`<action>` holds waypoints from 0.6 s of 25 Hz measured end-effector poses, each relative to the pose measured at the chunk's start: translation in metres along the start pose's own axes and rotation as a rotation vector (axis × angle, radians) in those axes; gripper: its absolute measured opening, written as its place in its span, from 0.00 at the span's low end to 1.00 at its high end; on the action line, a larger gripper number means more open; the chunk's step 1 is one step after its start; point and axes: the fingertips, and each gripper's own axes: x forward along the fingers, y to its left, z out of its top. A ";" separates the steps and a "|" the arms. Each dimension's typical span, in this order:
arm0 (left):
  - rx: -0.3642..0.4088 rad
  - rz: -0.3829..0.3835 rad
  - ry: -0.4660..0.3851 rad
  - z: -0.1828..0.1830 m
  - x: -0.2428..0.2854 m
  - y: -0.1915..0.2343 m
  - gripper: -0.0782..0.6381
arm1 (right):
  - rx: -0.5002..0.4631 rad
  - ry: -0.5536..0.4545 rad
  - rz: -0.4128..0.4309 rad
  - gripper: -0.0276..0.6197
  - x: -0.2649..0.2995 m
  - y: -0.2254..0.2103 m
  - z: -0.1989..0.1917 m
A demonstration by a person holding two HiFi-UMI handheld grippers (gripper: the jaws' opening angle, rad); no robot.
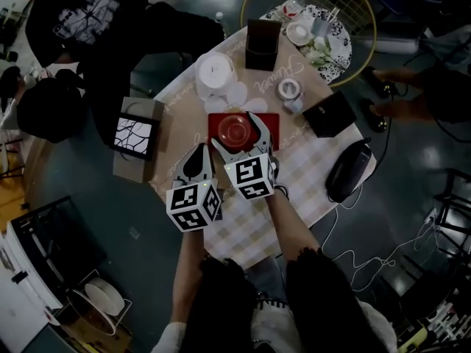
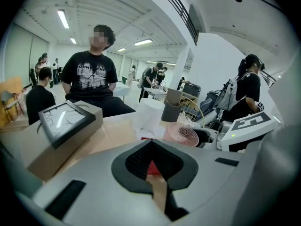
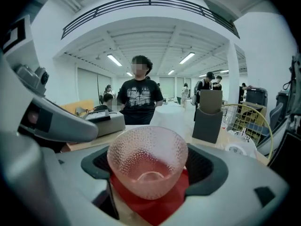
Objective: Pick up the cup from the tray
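Note:
A pink dimpled glass cup (image 1: 237, 126) stands upright on a small red tray (image 1: 215, 120) in the middle of the round table. My right gripper (image 1: 241, 134) is open wide, one jaw on each side of the cup. In the right gripper view the cup (image 3: 148, 161) fills the space between the dark pads (image 3: 207, 166), with a small gap on each side and the tray (image 3: 155, 206) beneath. My left gripper (image 1: 195, 169) is shut just left of the tray, holding nothing. The left gripper view shows the cup (image 2: 183, 134) and the right gripper's marker cube (image 2: 247, 124) to its right.
Around the tray stand a white paper roll (image 1: 215, 72), a dark box (image 1: 263, 44), a tape roll (image 1: 289, 89), a black case (image 1: 329, 112) and a framed picture on a carton (image 1: 136, 134). A person in black (image 1: 81, 13) sits across the table.

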 end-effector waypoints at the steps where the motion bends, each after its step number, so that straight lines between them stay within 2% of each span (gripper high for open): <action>1: 0.006 0.002 0.002 -0.001 -0.001 0.001 0.11 | -0.002 -0.003 0.001 0.70 0.001 0.001 0.000; 9: 0.001 0.023 0.012 -0.008 -0.003 0.005 0.11 | -0.056 0.011 -0.010 0.66 0.003 0.002 -0.004; 15: -0.001 0.015 0.006 -0.003 -0.007 -0.003 0.11 | -0.037 -0.013 -0.014 0.66 -0.010 -0.004 0.006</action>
